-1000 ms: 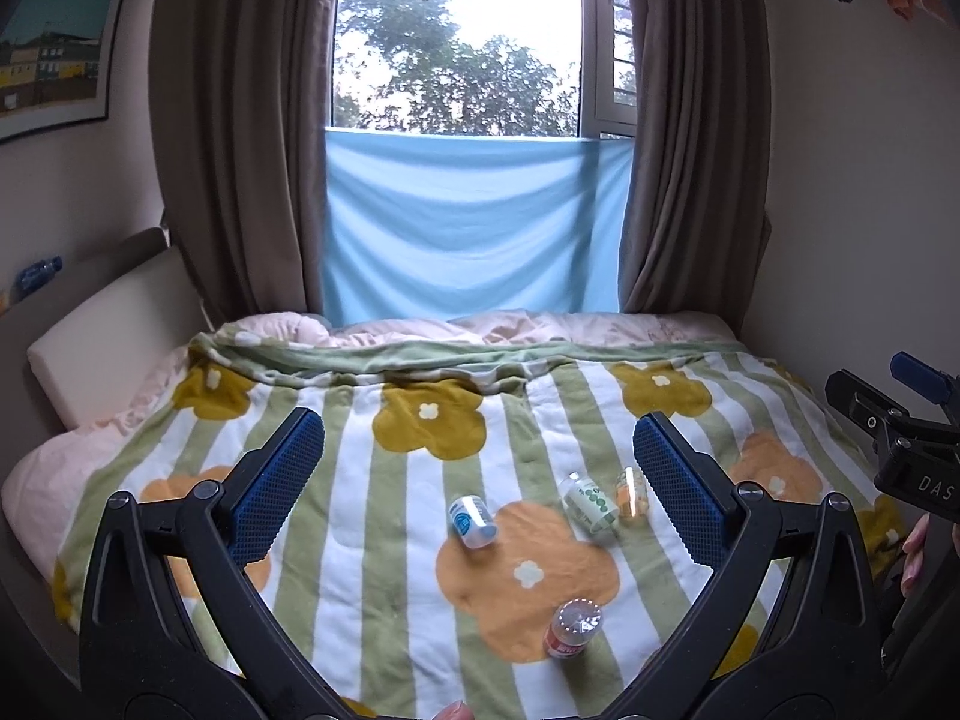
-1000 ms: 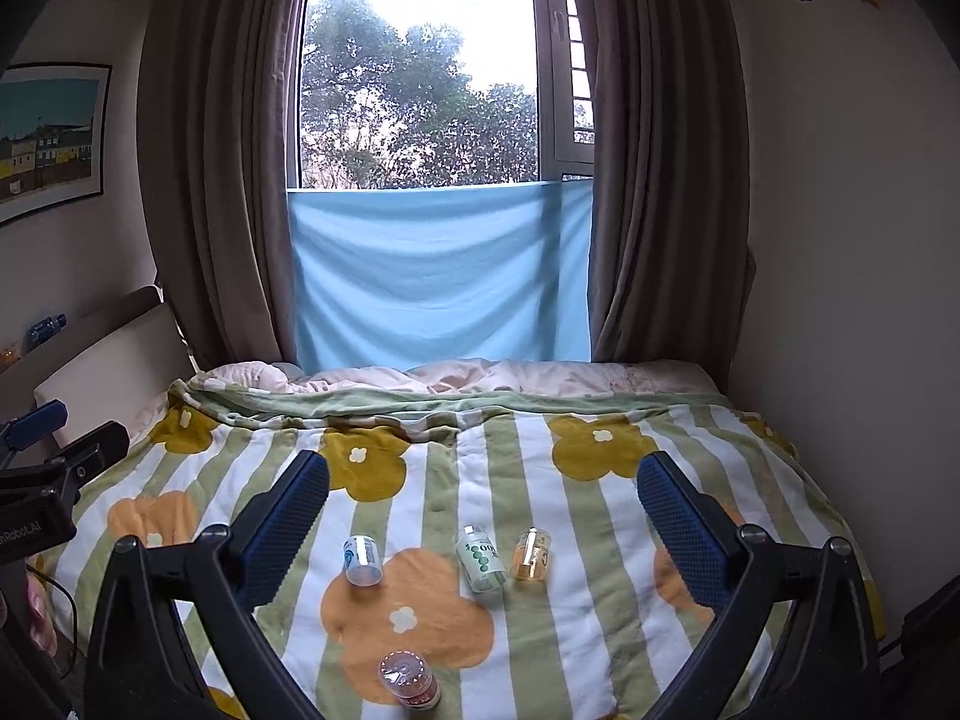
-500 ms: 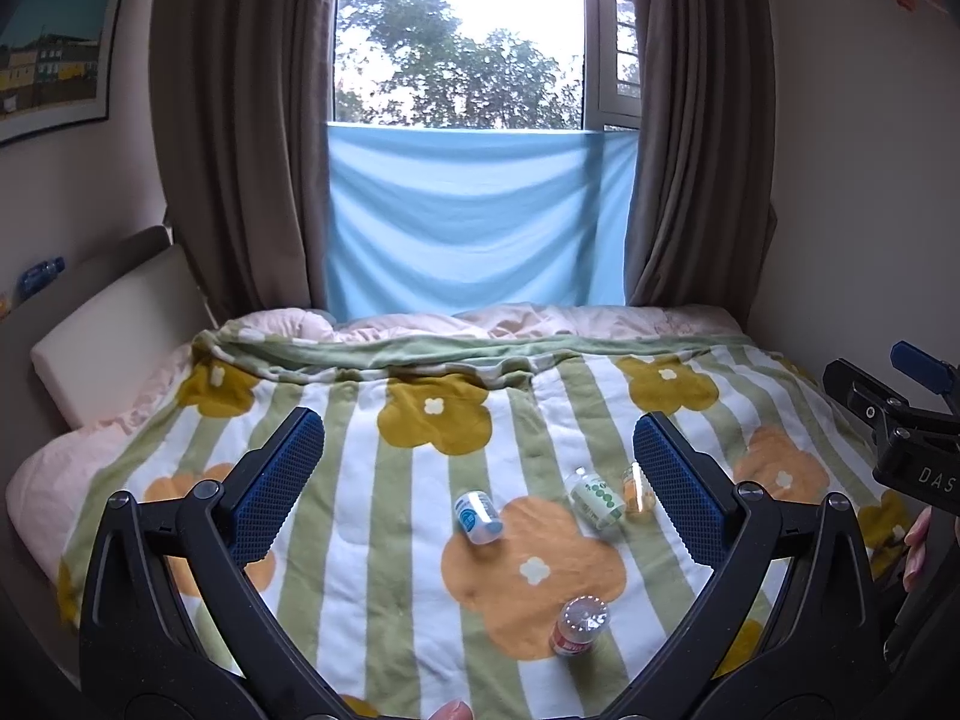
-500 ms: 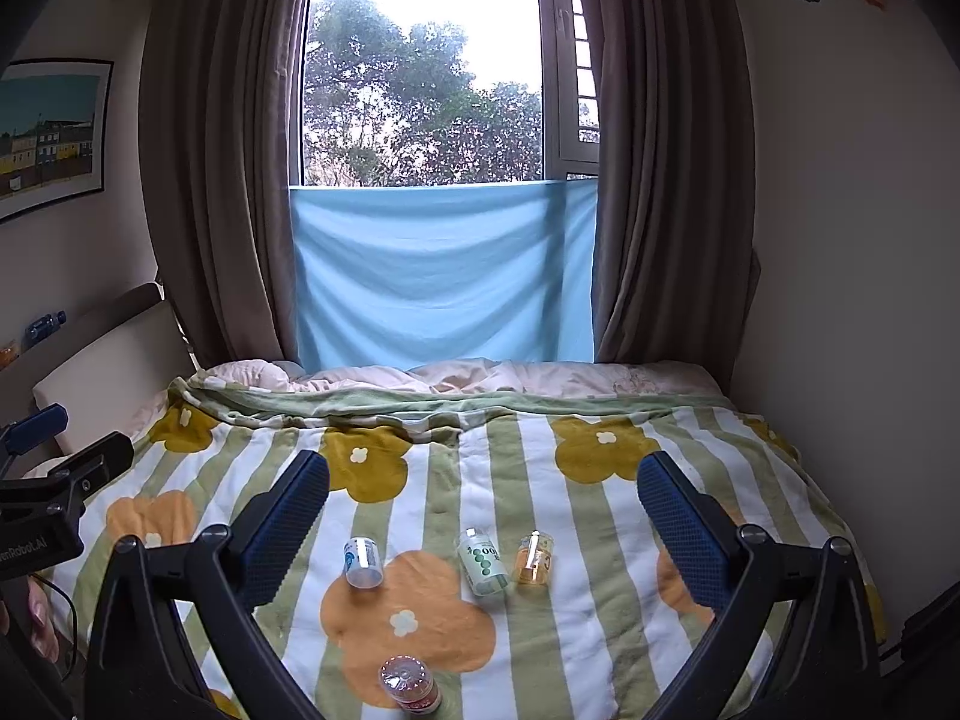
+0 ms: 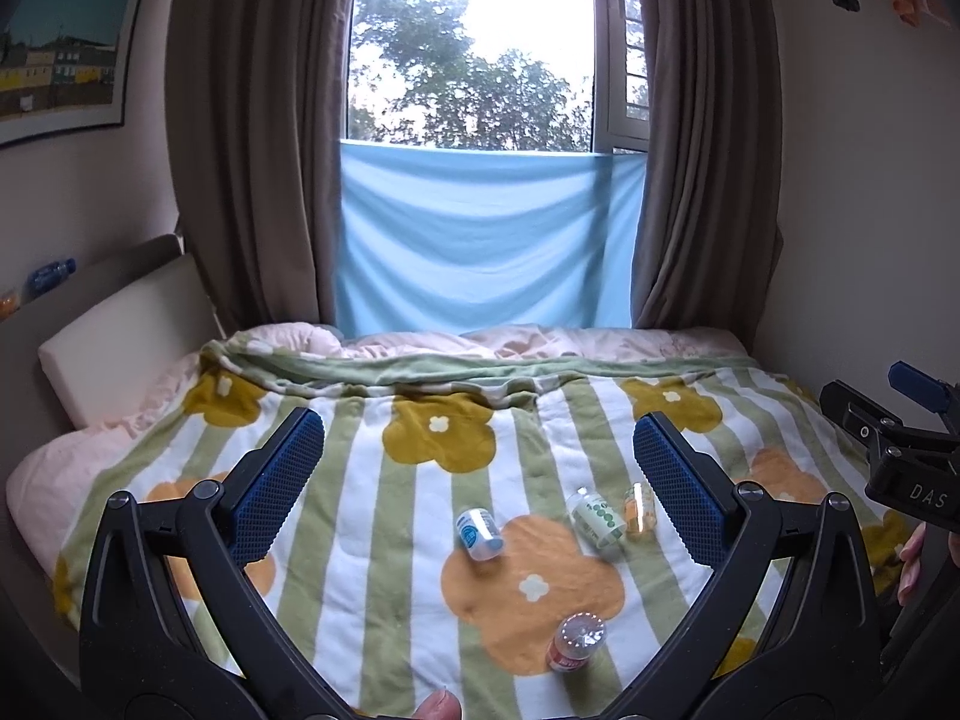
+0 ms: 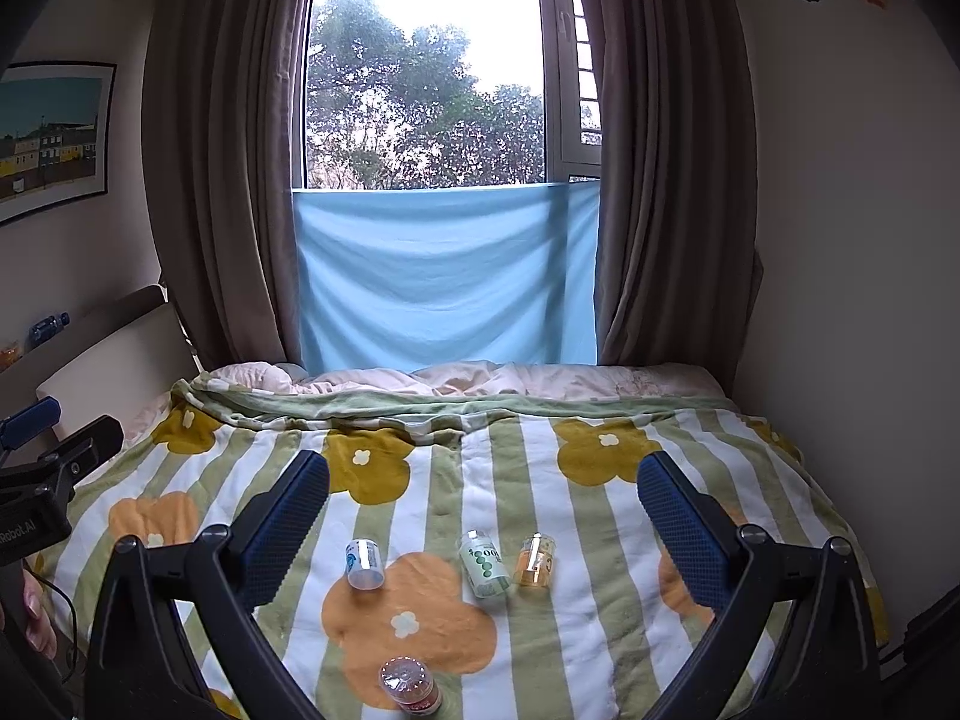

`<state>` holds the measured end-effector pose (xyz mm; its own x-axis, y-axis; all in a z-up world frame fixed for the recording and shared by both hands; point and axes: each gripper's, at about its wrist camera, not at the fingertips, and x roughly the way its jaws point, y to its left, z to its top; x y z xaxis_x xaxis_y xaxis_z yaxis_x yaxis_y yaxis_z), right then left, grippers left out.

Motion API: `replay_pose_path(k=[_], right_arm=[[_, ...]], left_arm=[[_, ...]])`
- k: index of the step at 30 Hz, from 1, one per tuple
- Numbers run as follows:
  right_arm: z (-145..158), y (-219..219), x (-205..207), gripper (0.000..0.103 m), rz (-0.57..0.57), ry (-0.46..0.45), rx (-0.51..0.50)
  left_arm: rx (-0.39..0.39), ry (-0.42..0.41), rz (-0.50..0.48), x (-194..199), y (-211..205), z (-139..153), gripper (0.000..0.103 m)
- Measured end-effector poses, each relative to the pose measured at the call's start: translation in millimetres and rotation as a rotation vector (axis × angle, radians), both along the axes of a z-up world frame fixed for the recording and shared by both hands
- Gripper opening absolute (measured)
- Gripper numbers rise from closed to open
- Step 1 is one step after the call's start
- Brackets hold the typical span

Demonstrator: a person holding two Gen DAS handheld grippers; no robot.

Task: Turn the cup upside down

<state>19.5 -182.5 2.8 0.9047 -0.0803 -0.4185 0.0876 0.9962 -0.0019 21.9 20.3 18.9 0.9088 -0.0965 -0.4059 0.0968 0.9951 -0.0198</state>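
Several small cups rest on the striped flower blanket (image 5: 384, 540). A blue-print cup (image 5: 478, 534) (image 6: 365, 564) lies on its side. To its right a green-dotted cup (image 5: 595, 521) (image 6: 485, 564) also lies down, next to a clear amber cup (image 5: 639, 507) (image 6: 536, 560). Nearest me, a red-labelled cup (image 5: 576, 642) (image 6: 411, 684) stands with a clear end up. My left gripper (image 5: 477, 438) hovers open above the blanket, well short of the cups. My right gripper (image 6: 483, 474) is also open and holds nothing.
The bed fills the room between a headboard and pillow (image 5: 120, 324) on the left and a wall on the right. A blue cloth (image 5: 480, 240) hangs under the window between brown curtains. A fingertip (image 5: 441, 705) shows at the bottom edge.
The left wrist view has drifted slightly, so the cups sit a little lower in frame. The cups have not moved, and both grippers stay open.
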Motion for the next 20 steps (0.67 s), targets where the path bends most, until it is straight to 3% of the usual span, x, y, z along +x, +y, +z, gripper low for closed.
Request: replay_pose_path(k=[20], right_arm=[[1,-5,-7,0.102,0.003,-0.023,-0.021]], left_arm=[[0.056,-0.097,0.068,-18,-18,5,0.103]])
